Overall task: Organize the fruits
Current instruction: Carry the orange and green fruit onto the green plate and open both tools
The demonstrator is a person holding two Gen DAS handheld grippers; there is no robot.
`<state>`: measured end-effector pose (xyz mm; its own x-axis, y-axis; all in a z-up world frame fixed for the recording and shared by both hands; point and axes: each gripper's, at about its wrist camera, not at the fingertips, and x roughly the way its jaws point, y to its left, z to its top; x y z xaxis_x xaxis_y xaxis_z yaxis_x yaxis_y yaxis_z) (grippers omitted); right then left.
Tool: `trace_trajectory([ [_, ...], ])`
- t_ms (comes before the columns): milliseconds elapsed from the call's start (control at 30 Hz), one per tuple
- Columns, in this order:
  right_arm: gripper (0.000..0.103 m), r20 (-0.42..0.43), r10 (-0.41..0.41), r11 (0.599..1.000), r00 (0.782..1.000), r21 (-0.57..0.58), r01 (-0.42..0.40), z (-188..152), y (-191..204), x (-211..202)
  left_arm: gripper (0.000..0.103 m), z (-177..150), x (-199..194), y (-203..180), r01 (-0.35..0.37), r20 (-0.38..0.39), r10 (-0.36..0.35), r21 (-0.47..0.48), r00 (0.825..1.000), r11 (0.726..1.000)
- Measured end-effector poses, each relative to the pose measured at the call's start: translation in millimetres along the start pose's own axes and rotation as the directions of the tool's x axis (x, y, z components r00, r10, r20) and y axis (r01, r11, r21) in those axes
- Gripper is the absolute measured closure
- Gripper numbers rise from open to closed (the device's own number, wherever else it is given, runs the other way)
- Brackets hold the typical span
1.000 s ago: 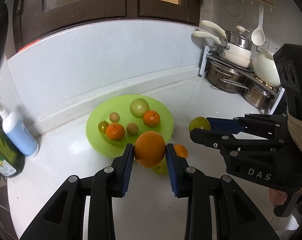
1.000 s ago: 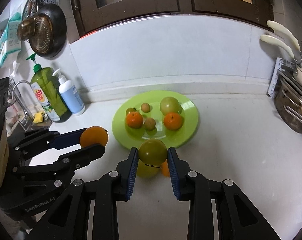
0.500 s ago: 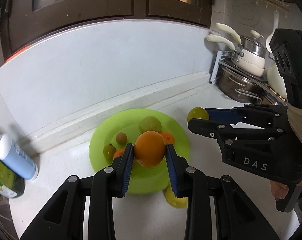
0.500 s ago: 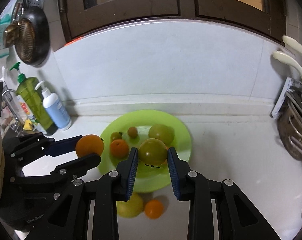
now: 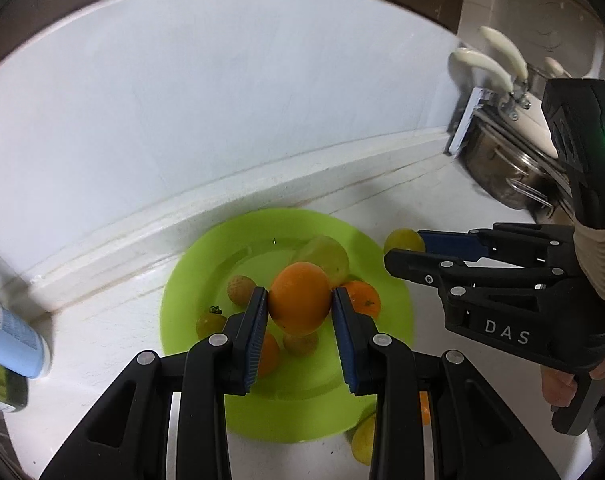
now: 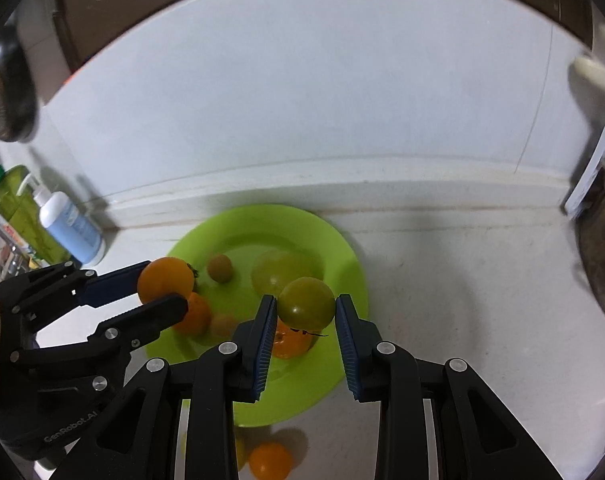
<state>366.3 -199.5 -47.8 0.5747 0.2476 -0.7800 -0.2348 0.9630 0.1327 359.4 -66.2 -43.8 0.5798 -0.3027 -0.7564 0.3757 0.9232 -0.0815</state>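
On the white kitchen worktop [image 6: 462, 280], the round lime-green plastic plate [image 5: 190, 280] already carries several fruits. My left hand-held gripper [image 5: 300, 308] clamps a round orange [image 5: 298, 300] above it, my right hand-held gripper [image 6: 304, 312] a greenish-yellow fruit [image 6: 306, 302]. Two fruits remain off-plate.

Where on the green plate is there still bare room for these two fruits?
The green plate is bare along its back rim toward the wall and along its near rim. Its middle is crowded with a pale green fruit, a small brown fruit and tangerines.
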Motion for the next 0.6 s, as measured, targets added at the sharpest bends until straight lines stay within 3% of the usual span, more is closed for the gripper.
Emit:
trace_trajectory([
  [600,0.072,-0.101,0.013,0.999,0.995,0.046,-0.008,4,-17,42,0.07,-1,42,6,-0.023,-0.091,0.021,-0.021,0.996,0.999],
])
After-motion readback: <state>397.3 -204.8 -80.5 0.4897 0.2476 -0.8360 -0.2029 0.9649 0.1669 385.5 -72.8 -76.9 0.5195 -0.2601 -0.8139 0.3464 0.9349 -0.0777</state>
